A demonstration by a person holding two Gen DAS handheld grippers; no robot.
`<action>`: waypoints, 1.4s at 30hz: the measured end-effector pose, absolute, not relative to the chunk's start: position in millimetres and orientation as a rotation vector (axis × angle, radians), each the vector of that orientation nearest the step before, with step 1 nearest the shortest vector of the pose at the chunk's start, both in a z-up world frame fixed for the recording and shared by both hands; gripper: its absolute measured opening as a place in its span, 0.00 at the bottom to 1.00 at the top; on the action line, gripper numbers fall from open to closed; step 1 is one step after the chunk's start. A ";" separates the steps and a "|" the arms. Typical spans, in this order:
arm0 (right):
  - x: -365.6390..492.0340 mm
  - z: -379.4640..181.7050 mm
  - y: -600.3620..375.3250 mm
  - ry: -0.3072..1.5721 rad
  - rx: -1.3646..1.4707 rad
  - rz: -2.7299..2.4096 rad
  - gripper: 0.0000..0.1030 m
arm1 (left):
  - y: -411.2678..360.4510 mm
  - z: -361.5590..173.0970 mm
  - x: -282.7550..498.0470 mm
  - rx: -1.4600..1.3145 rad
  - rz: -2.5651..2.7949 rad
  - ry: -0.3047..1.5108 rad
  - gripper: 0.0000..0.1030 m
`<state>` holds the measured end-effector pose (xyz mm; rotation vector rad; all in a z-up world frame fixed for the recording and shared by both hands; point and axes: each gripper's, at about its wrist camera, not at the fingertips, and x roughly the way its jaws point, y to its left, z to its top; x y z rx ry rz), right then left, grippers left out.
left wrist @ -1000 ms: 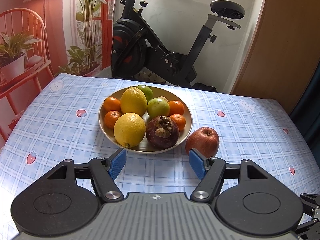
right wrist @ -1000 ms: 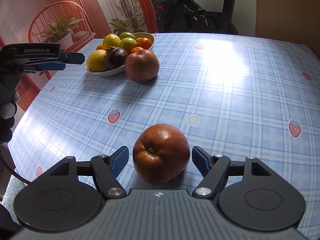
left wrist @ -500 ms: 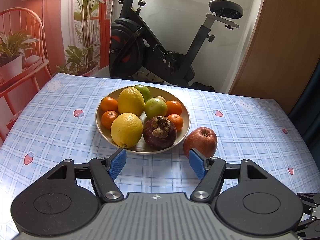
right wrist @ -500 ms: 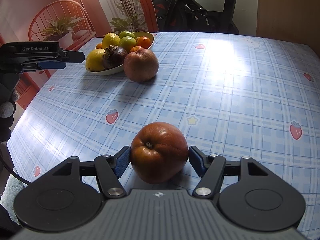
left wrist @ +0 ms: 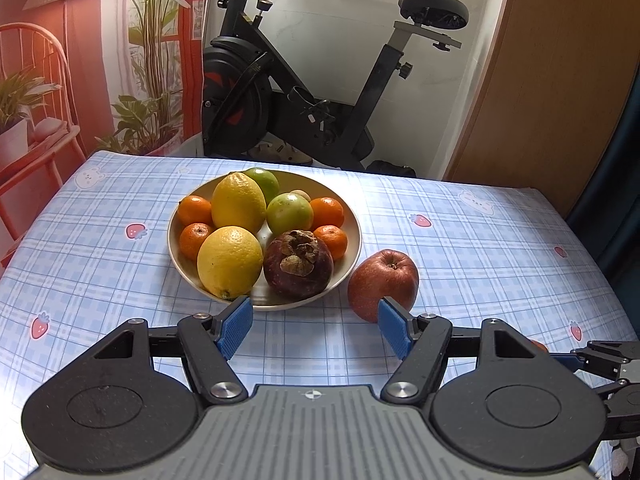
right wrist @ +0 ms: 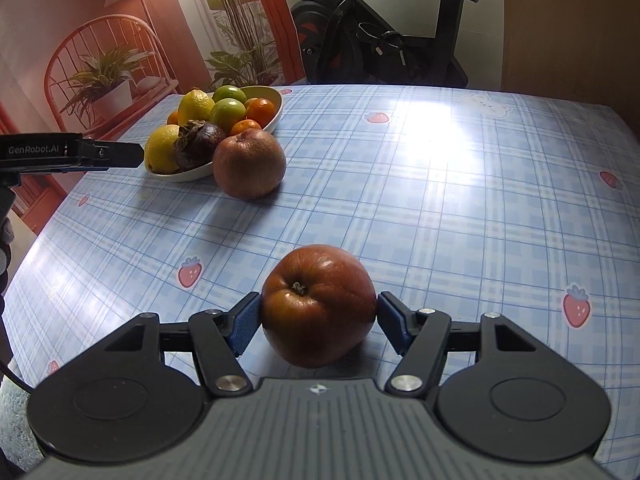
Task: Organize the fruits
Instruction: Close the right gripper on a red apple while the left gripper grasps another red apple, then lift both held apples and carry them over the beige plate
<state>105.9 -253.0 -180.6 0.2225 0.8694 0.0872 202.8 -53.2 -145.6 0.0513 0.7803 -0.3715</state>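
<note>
My right gripper (right wrist: 318, 320) is shut on a red apple (right wrist: 318, 304), with both blue pads pressed on its sides, low at the tablecloth near the table's front. A second red apple (right wrist: 249, 163) (left wrist: 383, 284) rests on the cloth against the right side of a cream bowl (left wrist: 320, 178) (right wrist: 276, 108). The bowl holds two lemons, green fruit, several tangerines and a dark mangosteen (left wrist: 298, 264). My left gripper (left wrist: 314, 326) hovers just in front of the bowl, open, with nothing between its pads. In the right wrist view the left gripper (right wrist: 112, 154) shows from the side, left of the bowl.
A blue plaid tablecloth (left wrist: 480, 248) with strawberry prints covers the table. Behind the table's far edge stands a black exercise bike (left wrist: 304, 92). A wooden panel (left wrist: 552, 80) is at the right, and a plant mural at the left. Open cloth lies right of the bowl.
The right jaws closed onto the near apple, then the gripper shifted a little toward the bowl with the apple in it. The left gripper stayed nearly still and open.
</note>
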 end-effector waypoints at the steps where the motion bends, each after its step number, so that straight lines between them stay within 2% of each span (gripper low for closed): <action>1: 108.8 -180.5 -255.6 0.865 0.220 0.084 0.64 | -55.7 -146.9 204.0 0.056 -0.380 0.779 0.70; 6: 122.2 -178.6 -268.2 0.830 0.215 0.072 0.64 | -70.9 -155.3 212.9 0.098 -0.443 0.773 0.68; 10: 128.8 -179.8 -280.8 0.808 0.239 0.063 0.64 | -85.4 -164.6 223.7 0.115 -0.481 0.795 0.63; 20: 132.2 -185.1 -294.1 0.811 0.256 0.068 0.64 | -118.6 -177.0 251.7 0.172 -0.505 0.766 0.62; 27: 131.2 -187.2 -298.1 0.810 0.276 0.073 0.64 | -125.5 -195.7 273.8 0.157 -0.553 0.844 0.62; 42: 127.6 -187.6 -305.0 0.807 0.298 0.064 0.64 | -137.9 -210.9 249.9 0.156 -0.579 0.870 0.63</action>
